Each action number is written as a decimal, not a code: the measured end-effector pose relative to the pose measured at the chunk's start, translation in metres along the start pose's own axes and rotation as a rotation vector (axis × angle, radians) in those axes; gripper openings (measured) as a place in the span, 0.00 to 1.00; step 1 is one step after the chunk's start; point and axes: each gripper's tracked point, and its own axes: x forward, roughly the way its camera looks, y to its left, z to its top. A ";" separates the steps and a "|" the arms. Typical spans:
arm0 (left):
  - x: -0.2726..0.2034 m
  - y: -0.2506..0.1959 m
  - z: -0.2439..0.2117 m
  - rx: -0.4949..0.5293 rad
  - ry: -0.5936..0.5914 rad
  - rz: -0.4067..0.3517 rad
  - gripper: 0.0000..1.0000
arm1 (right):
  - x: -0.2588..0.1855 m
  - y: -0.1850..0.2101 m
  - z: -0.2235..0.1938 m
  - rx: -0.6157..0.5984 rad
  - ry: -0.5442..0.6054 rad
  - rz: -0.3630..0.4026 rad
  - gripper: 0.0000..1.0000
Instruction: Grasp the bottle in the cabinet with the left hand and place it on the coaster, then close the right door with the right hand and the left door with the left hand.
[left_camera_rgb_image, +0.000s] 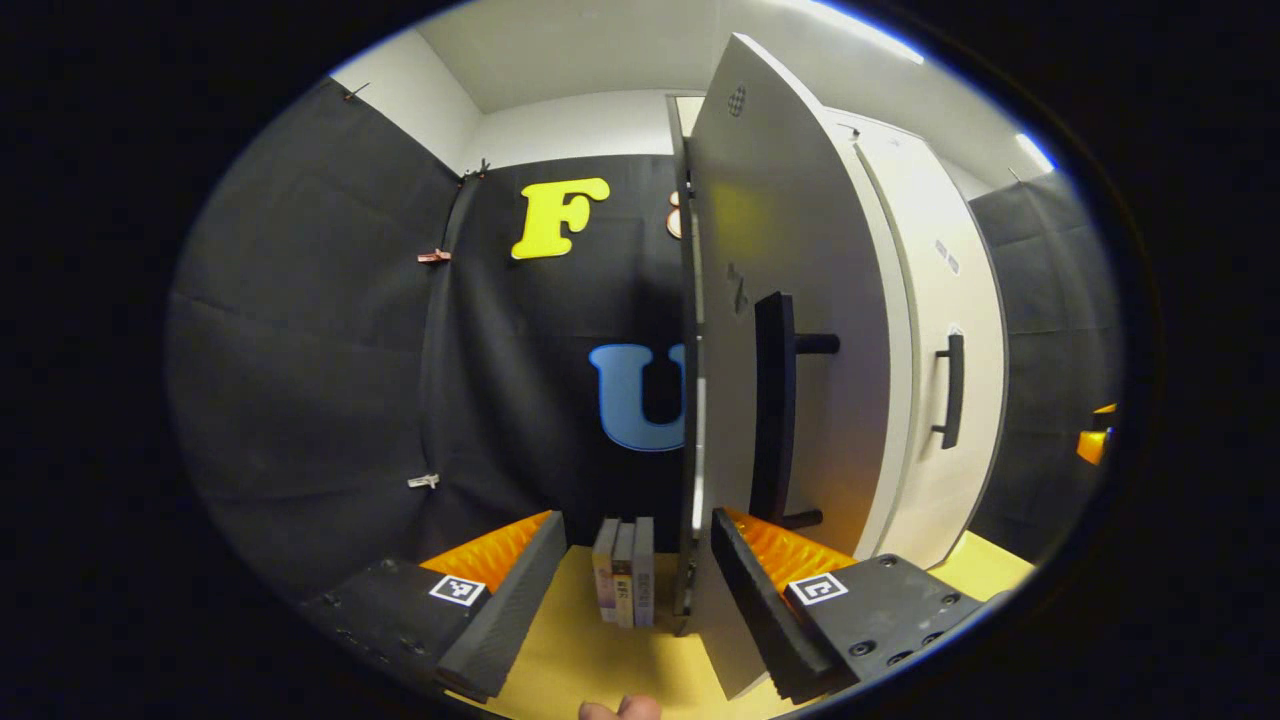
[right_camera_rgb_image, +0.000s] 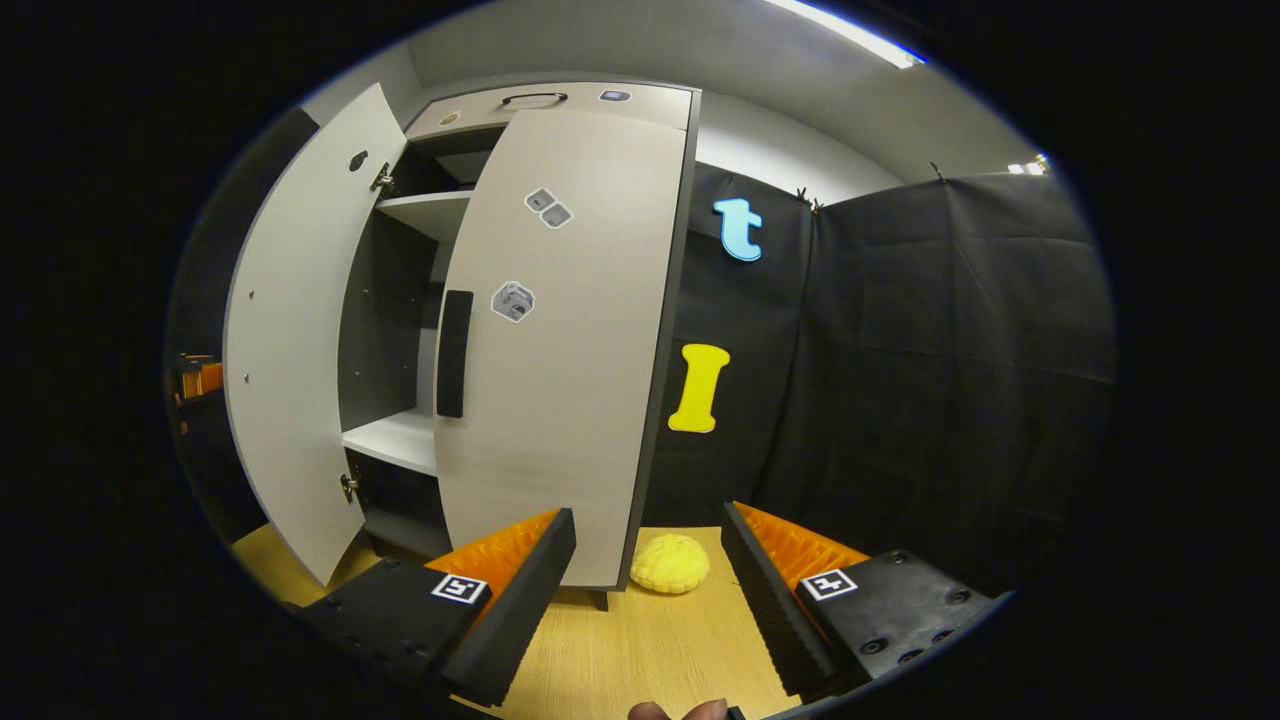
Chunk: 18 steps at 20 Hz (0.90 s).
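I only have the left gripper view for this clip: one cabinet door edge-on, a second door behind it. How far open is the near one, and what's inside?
Observer: In the right gripper view the left door stands swung wide, baring a white shelf inside the cabinet.
Operator: Anything on the table on the cabinet's far side?
Observer: Yes. A yellow bumpy round thing lies on the table by the cabinet's right foot, just ahead of the open right tongs.
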 end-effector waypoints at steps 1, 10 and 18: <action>0.000 -0.012 0.000 0.003 0.000 -0.013 0.94 | 0.000 -0.002 0.000 0.004 -0.001 0.000 0.98; 0.020 -0.110 -0.002 0.019 0.004 -0.142 0.95 | -0.017 -0.057 -0.013 0.026 0.019 -0.085 0.98; 0.048 -0.159 -0.001 0.027 0.000 -0.202 0.93 | -0.036 -0.101 -0.024 0.044 0.045 -0.184 0.97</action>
